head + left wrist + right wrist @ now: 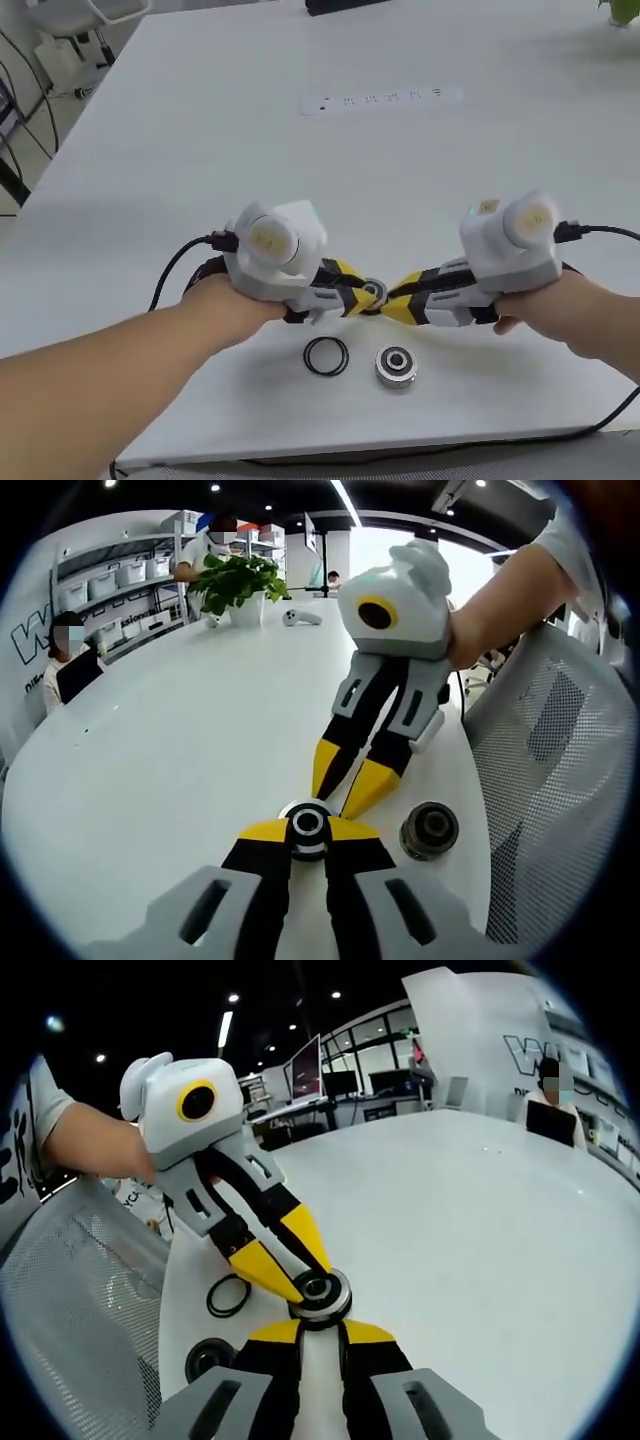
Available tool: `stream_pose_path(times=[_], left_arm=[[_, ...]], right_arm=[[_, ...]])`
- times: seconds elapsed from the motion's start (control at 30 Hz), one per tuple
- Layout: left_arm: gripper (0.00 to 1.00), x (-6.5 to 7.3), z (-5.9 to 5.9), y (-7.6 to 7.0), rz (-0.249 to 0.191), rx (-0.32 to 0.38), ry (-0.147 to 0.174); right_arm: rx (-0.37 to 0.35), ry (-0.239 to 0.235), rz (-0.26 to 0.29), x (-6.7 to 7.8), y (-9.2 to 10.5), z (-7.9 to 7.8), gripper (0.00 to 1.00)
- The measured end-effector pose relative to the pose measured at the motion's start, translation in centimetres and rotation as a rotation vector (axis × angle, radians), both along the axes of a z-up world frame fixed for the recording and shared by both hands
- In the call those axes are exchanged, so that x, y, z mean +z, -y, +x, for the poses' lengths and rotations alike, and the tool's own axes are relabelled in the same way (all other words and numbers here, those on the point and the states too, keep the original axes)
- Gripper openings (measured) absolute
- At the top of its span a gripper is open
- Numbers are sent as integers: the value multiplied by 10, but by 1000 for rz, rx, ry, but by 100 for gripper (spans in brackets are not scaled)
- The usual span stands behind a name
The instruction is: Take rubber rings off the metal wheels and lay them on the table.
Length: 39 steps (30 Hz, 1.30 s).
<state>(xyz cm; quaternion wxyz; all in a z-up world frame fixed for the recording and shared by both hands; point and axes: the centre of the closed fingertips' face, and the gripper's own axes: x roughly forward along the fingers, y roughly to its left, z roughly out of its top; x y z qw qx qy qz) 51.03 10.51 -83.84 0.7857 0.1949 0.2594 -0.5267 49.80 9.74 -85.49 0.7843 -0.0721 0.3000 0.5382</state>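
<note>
Clamping the small black-rimmed metal wheel (373,291) in my left tool (356,300), I have my right tool (394,298) at its rim, though whether it grips I cannot tell.

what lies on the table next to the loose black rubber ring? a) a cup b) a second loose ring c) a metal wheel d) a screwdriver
c: in the head view a metal wheel sits beside the rubber ring, not touching it

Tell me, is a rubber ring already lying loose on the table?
Yes, a black rubber ring lies flat on the table beside a metal wheel.
</note>
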Motion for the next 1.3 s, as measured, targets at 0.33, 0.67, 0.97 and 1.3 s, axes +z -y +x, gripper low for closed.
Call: stream_pose_path(times=[0.33, 0.67, 0.97, 1.3], left_arm=[[7, 0, 0, 1, 1, 21, -2], [7, -1, -1, 2, -1, 36, -1], [7, -1, -1, 2, -2, 44, -1], [7, -1, -1, 2, -1, 50, -3]], right_arm=[[-29, -35, 12, 2, 1, -2, 0], [-91, -100, 57, 5, 7, 0, 0], [-159, -147, 130, 13, 8, 4, 0], [-196, -181, 158, 15, 5, 3, 0]])
